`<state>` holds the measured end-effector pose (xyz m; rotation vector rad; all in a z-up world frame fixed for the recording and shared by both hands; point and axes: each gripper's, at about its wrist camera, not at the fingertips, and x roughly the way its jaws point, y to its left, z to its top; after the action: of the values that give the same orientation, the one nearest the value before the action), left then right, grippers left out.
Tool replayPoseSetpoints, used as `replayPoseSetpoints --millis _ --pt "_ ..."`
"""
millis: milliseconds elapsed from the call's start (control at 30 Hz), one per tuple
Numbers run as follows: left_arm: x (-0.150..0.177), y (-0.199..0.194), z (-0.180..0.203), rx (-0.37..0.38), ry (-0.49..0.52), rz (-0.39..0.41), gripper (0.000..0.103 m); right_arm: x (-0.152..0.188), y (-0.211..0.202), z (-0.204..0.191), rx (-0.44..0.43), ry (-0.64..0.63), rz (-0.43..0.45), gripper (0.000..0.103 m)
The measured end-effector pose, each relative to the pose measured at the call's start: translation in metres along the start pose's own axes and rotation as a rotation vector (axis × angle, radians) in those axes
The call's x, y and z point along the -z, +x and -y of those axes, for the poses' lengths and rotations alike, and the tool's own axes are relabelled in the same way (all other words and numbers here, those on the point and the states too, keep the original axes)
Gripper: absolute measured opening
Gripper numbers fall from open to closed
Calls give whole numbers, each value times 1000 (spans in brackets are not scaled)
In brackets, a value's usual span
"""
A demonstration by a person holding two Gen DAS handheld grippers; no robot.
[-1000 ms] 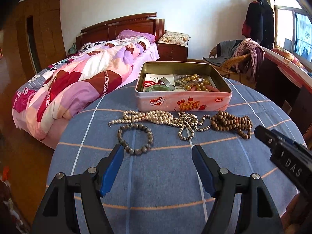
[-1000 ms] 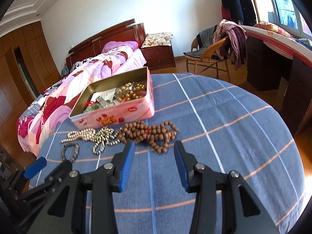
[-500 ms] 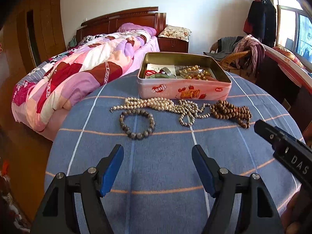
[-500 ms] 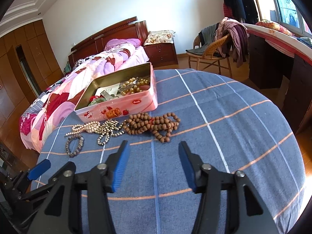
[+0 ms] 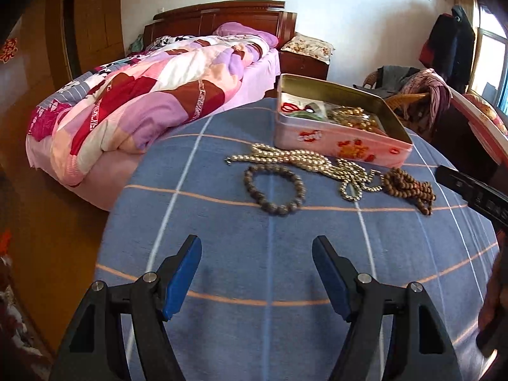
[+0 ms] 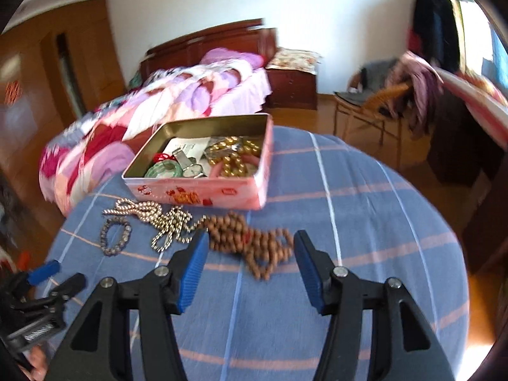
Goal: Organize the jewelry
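On the surface [image 5: 317, 254], loose pieces: a row of strands is lying just in front of the pink tin [image 6: 203, 195], none of it in the tin as yet.
Wooden bead strand [image 6: 250, 241]: it is sitting in a heap at the right end of the row, and the right gripper [image 6: 250, 250] is hanging right over it, jaws spread wide with the heap showing between them, gripping nothing; my read is that this strand is the first target.
Pearl strand [image 5: 298, 158]: it is snaking along the tin's front wall, touching the tangled silvery chain [image 5: 352, 177], which in turn is running into the wooden beads.
Grey bead bracelet [image 5: 273, 190]: it is lying as an open ring just beside the pearls, on the left.
Left gripper [image 5: 257, 263]: jaws are standing well apart and empty, hovering back from the row, probably waiting its turn.
Tin: it is sitting open, likely as the home for everything.
Right wrist view, its extra: it is looking down into the tin, showing a green bangle [image 6: 165, 169], a watch [image 6: 190, 166] and gold beads [image 6: 233, 158], though the picture is blurred.
Left wrist view, its extra: it is showing the whole row sharply, with only the tip of the right gripper at its edge.
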<state>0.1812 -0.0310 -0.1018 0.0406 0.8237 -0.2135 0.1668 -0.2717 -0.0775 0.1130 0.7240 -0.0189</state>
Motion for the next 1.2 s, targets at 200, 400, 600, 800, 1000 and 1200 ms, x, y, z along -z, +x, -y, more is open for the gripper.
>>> replayPoseSetpoints --millis 200,400,600,800,1000,1200 --pt "-4 4 -18 -4 -24 -8 72 -5 52 -5 -66 -98 -161 61" --pt "-13 16 -30 53 -89 -36 72 -5 63 -7 -62 -184 -192 62" --pt "-36 36 -19 27 -80 -26 72 -3 62 7 -98 -114 -184 60" --pt "-46 67 -8 9 -60 -107 52 10 44 -9 -98 -129 -197 29" --pt "-40 67 8 -9 37 -84 40 17 32 1 -235 89 -154 21" --pt "-41 63 -1 100 -9 -78 8 24 22 2 -366 254 -92 21"
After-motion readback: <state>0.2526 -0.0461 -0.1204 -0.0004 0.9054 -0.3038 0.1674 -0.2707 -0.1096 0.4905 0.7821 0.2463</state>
